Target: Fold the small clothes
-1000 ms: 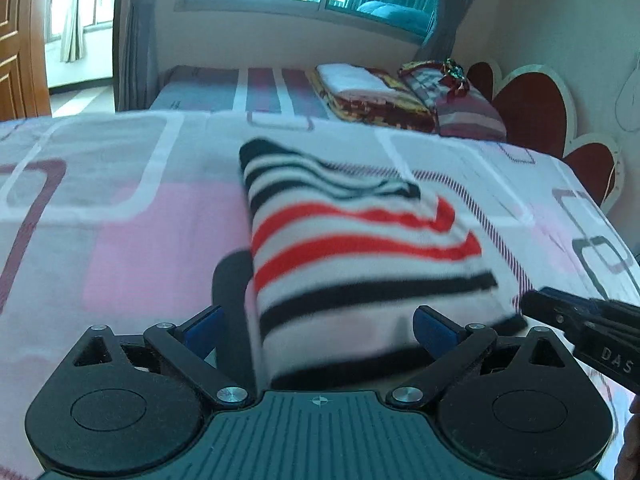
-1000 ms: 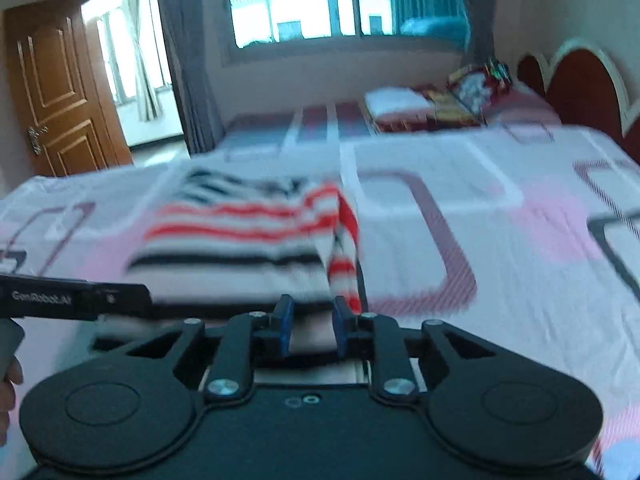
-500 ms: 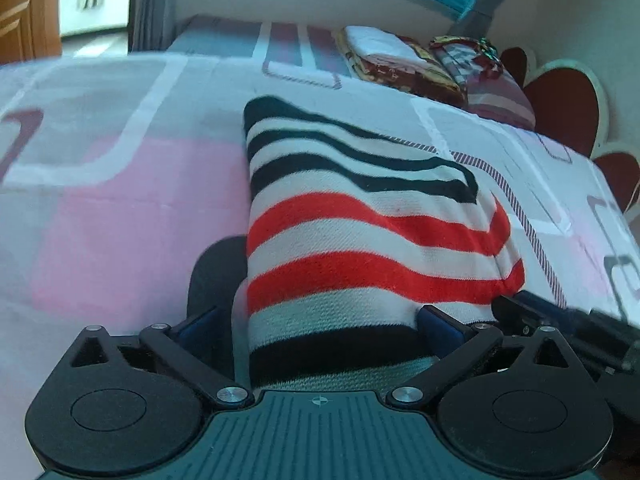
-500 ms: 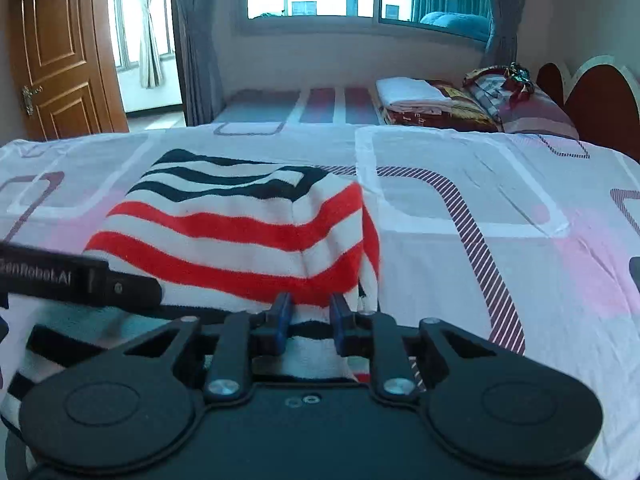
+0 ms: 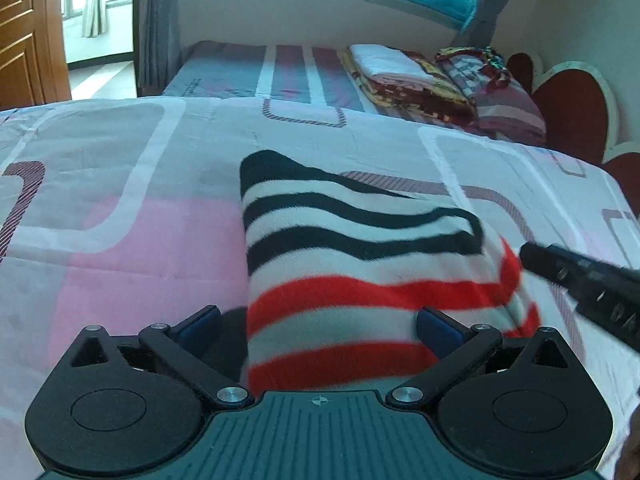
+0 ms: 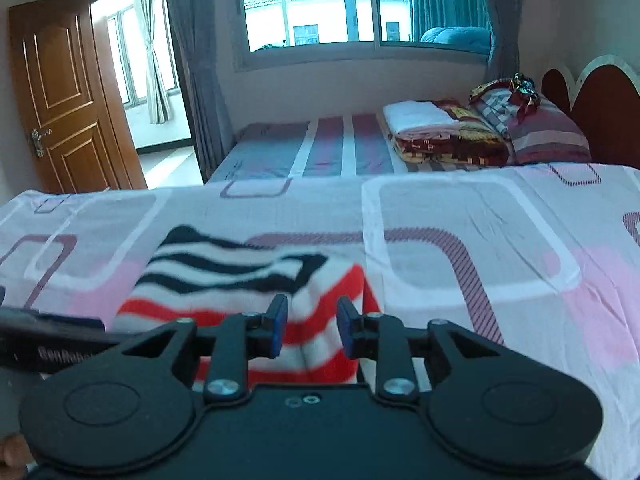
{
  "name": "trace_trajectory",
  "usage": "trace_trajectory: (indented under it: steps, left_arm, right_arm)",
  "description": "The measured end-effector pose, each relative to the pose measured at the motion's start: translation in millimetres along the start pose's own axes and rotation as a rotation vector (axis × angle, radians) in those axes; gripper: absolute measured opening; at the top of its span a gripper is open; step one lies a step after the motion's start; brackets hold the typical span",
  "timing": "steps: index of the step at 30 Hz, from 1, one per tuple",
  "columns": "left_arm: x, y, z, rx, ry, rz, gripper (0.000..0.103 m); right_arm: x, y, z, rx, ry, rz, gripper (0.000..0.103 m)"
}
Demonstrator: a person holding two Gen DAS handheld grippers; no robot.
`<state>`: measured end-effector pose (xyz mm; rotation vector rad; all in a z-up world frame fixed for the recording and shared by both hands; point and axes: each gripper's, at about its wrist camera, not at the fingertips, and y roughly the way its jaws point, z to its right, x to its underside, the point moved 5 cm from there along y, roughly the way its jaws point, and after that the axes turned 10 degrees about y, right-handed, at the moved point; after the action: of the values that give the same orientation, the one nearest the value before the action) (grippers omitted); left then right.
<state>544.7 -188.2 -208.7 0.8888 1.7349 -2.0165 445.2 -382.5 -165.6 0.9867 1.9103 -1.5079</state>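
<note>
A small garment with black, red and white stripes (image 5: 360, 260) lies folded on the pink and grey bedspread (image 5: 120, 240). My left gripper (image 5: 318, 322) stands wide open over its near end: the left finger is off the cloth's left edge, the right finger over the red stripes. One finger of my right gripper (image 5: 560, 268) reaches in at the garment's right edge. In the right wrist view the right gripper (image 6: 312, 324) sits over the garment (image 6: 240, 280) with its jaws opening; red-striped cloth shows in the gap and the pads are not pressing it.
A second bed (image 6: 280, 148) lies beyond, carrying folded blankets (image 6: 440, 132) and a striped pillow (image 6: 548, 132). Red headboards (image 6: 608, 120) stand at the right, a wooden door (image 6: 64, 100) at the left, a window (image 6: 360, 4) behind. Bedspread stretches right of the garment.
Both grippers have moved forward over the garment, so the red stripes now lie at the fingers instead of the near black ones. The right jaws have spread a little.
</note>
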Motion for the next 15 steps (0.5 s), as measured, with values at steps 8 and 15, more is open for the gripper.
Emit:
trace_trajectory:
  steps: [8,15]
  left_arm:
    - [-5.3,33.2,-7.2,-0.005,-0.040,-0.035,0.103]
    - [-15.5,41.8,-7.4,0.000,-0.026,-0.027,0.103]
  right_arm:
    - [-9.8,33.3,-3.5,0.036,-0.053,0.025,0.030]
    - [8.5,61.2,16.1,0.122,-0.069,-0.034,0.031]
